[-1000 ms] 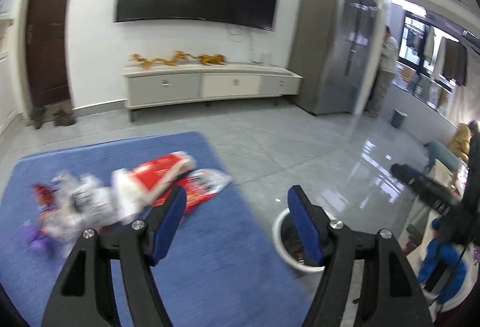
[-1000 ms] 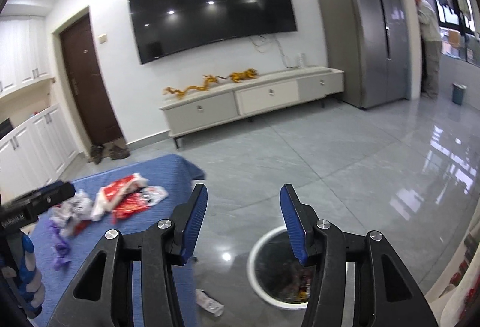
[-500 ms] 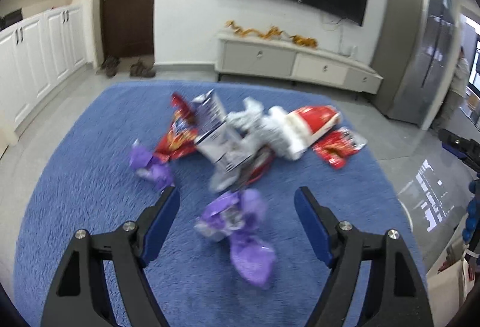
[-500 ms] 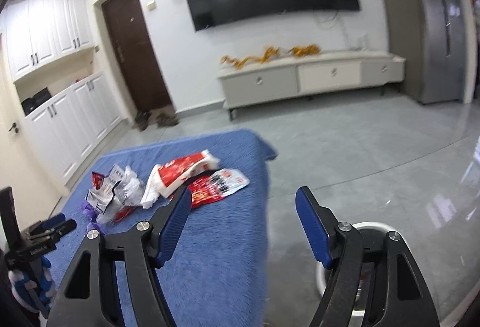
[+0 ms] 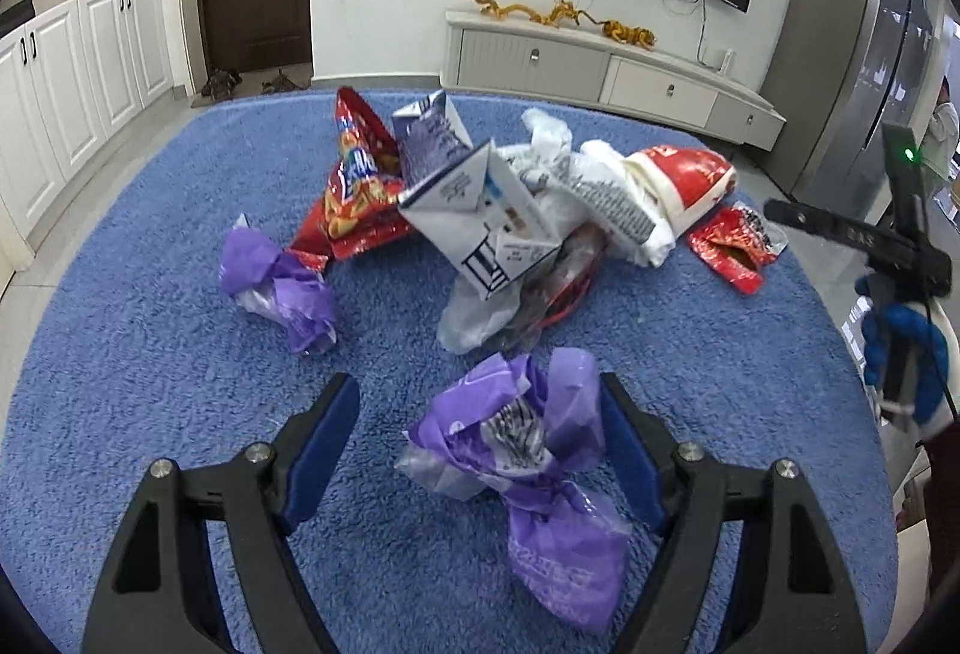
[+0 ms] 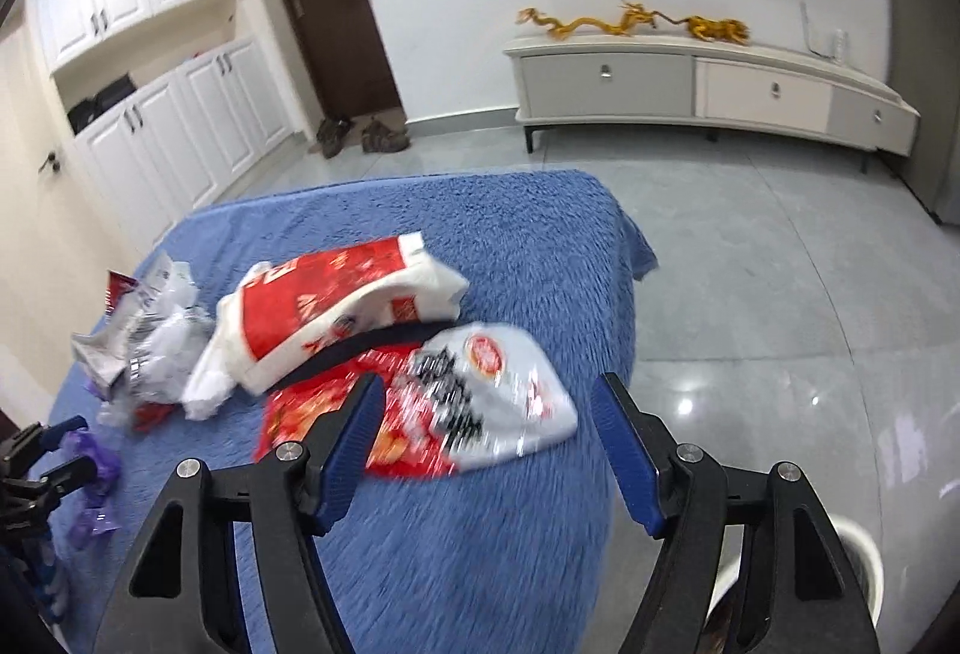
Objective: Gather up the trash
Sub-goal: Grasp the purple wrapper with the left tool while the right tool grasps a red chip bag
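Trash lies heaped on a blue rug (image 5: 150, 354). My left gripper (image 5: 474, 390) hovers open over a crumpled purple bag (image 5: 516, 450), which lies between its fingers nearer the right pad, with no grip. Beyond it sit a white carton (image 5: 480, 210), a red chip bag (image 5: 354, 186), a second purple bag (image 5: 282, 282) and a red-and-white packet (image 5: 678, 180). My right gripper (image 6: 486, 384) stands open above a white and red snack wrapper (image 6: 486, 360), blurred by motion. The red-and-white packet (image 6: 336, 300) lies just behind it.
A white bin's rim (image 6: 864, 552) shows at the lower right, off the rug on the grey tile floor. A blue-gloved hand (image 5: 906, 348) is at the rug's right edge. A low TV cabinet (image 6: 690, 84), white cupboards (image 6: 180, 144), shoes (image 6: 360, 135) and a fridge (image 5: 840, 72) line the walls.
Both views swung left, from the bin and bare floor onto the rug, and dropped closer to the trash. Both pairs of jaws stand wider than a second ago.
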A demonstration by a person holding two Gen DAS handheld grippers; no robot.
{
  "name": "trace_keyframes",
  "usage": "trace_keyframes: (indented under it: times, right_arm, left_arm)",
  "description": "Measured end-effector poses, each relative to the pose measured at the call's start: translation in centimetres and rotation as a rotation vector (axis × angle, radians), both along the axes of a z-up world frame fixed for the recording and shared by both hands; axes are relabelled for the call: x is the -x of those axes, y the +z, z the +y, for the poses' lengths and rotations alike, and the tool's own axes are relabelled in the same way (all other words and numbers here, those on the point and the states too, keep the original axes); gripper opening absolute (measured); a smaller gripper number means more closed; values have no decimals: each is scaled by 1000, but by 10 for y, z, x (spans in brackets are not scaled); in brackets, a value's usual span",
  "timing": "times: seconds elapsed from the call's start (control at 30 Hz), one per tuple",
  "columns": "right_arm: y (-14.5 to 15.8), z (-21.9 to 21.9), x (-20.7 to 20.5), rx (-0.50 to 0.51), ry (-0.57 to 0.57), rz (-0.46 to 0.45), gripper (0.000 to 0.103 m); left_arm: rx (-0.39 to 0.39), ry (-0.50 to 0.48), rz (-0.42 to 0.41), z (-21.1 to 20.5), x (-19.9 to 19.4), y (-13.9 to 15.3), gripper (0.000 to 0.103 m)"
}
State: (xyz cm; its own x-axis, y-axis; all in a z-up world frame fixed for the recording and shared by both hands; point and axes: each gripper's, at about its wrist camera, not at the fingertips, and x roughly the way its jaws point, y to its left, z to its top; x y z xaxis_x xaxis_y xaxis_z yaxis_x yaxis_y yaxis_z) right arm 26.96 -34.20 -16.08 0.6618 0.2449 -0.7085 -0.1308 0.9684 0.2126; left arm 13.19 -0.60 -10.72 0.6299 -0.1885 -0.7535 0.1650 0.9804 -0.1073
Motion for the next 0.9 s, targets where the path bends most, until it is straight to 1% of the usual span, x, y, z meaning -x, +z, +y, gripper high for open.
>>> trace_keyframes:
  times: [0.13, 0.17, 0.2, 0.23, 0.27, 0.3, 0.33, 0.37, 0.4, 0.43, 0.47, 0.6, 0.77, 0.83, 0.9]
  right_arm:
    - [-6, 5, -24, 15, 74, 15, 70]
    - [-10, 7, -28, 14, 105, 28, 69]
    - [-12, 8, -30, 17, 125, 37, 65]
    - [-13, 9, -28, 26, 145, 38, 58]
    - [-14, 12, -27, 48, 161, 33, 54]
    - [-13, 15, -24, 71, 178, 30, 45]
    - [-13, 17, -21, 83, 185, 26, 34]
    - [-12, 19, -17, 82, 191, 24, 30]
    - [-13, 18, -13, 72, 196, 28, 23]
    - [-13, 18, -9, 77, 192, 26, 5]
    - [-12, 17, -5, 88, 190, 27, 4]
    - [-8, 19, 15, 72, 189, 32, 0]
    - [4, 25, 50, -4, 185, 13, 0]
    - [7, 26, 58, -22, 184, 15, 0]
    - [9, 27, 60, -34, 148, 17, 1]
  left_arm:
    - [13, -1, 25, -1, -5, -7, 77]
    - [16, -2, 26, -2, -5, -7, 75]
    - [18, -4, 26, -2, -5, -7, 70]
    - [19, -5, 29, -2, -5, -8, 67]
    - [22, -8, 34, -2, -5, -9, 59]
    - [22, -10, 38, -3, -5, -10, 54]
    - [19, -10, 37, -4, -5, -9, 53]
    - [21, -13, 34, -4, -4, -9, 51]
    - [21, -17, 33, -7, -4, -8, 48]
    - [19, -20, 30, -8, -2, -8, 47]
    - [21, -22, 28, -8, 1, -7, 46]
    - [35, -17, 11, -4, 14, 0, 41]
    - [44, 4, -5, 6, 30, 9, 39]
    - [62, 10, -5, 11, 35, 12, 39]
    - [71, 13, -14, 17, 40, 17, 39]
